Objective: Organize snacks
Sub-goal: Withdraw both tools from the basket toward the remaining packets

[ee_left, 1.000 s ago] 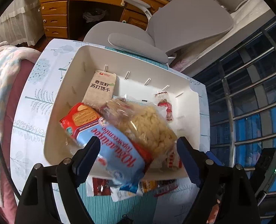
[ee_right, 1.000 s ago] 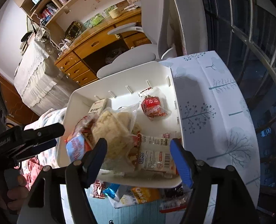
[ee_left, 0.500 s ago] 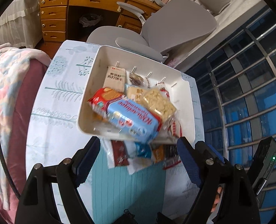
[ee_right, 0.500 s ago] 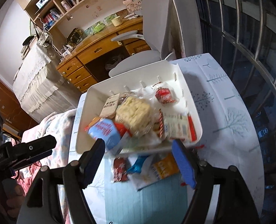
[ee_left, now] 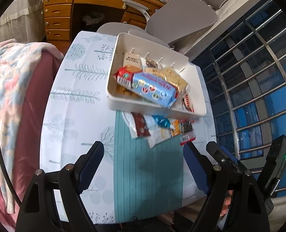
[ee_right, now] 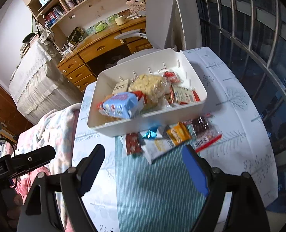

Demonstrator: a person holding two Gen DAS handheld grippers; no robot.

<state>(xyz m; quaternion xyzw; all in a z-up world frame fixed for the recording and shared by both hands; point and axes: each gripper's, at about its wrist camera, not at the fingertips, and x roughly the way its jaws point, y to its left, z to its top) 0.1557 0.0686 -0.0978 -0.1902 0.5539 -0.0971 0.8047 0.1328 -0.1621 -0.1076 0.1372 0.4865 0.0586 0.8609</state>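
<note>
Both tools are now sitting farther back from the white bin [ee_left: 156,107] than a second ago, so more table is showing. The left gripper [ee_left: 143,166] is standing wide apart and empty; the right gripper [ee_right: 143,166], whose jaws have just been opening, is also gaping with nothing between them. The bin is holding a blue biscuit pack [ee_left: 152,89] and puffed snack bag [ee_right: 148,86]; loose packets [ee_right: 170,137] are lying just near of it on the teal striped mat [ee_left: 146,174] over a tree-print tablecloth [ee_left: 75,104]. A grey chair [ee_left: 181,23] and wooden desk [ee_right: 96,48] are standing beyond.

Dim indoor light, fisheye bending
Snack packets in the white bin [ee_left: 198,96] smear with motion blur; black vignette rings both views.
</note>
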